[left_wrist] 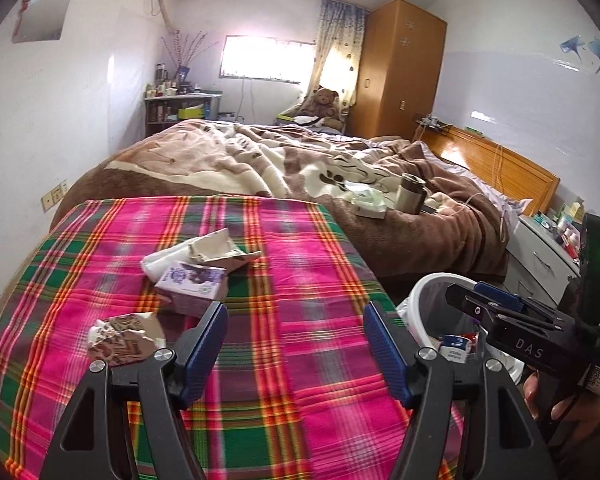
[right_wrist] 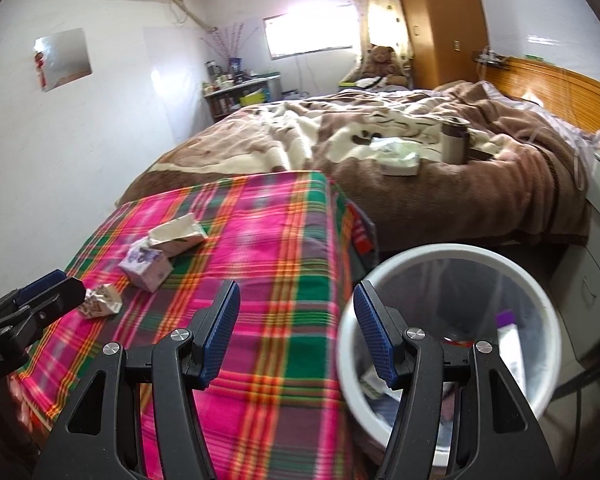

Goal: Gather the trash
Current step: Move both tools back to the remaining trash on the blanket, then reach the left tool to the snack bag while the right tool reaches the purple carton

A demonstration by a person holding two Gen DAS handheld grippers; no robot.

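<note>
Three pieces of trash lie on the plaid cloth (left_wrist: 292, 248): a crumpled patterned wrapper (left_wrist: 126, 338) (right_wrist: 100, 300), a small purple carton (left_wrist: 192, 286) (right_wrist: 146, 266) and a torn beige carton (left_wrist: 208, 250) (right_wrist: 178, 232). A white trash bin (right_wrist: 452, 256) (left_wrist: 414, 308) with a clear liner stands right of the table and holds some packaging. My left gripper (left_wrist: 294, 340) is open and empty, just right of the wrapper. My right gripper (right_wrist: 296, 328) is open and empty, over the table's right edge beside the bin.
A bed with a brown blanket (left_wrist: 300, 160) lies behind the table, with a steel flask (left_wrist: 410, 198) and tissue pack (left_wrist: 370, 204) on it. A wooden wardrobe (left_wrist: 400, 68), a cluttered shelf (left_wrist: 180, 104) and white drawers (left_wrist: 548, 248) line the room.
</note>
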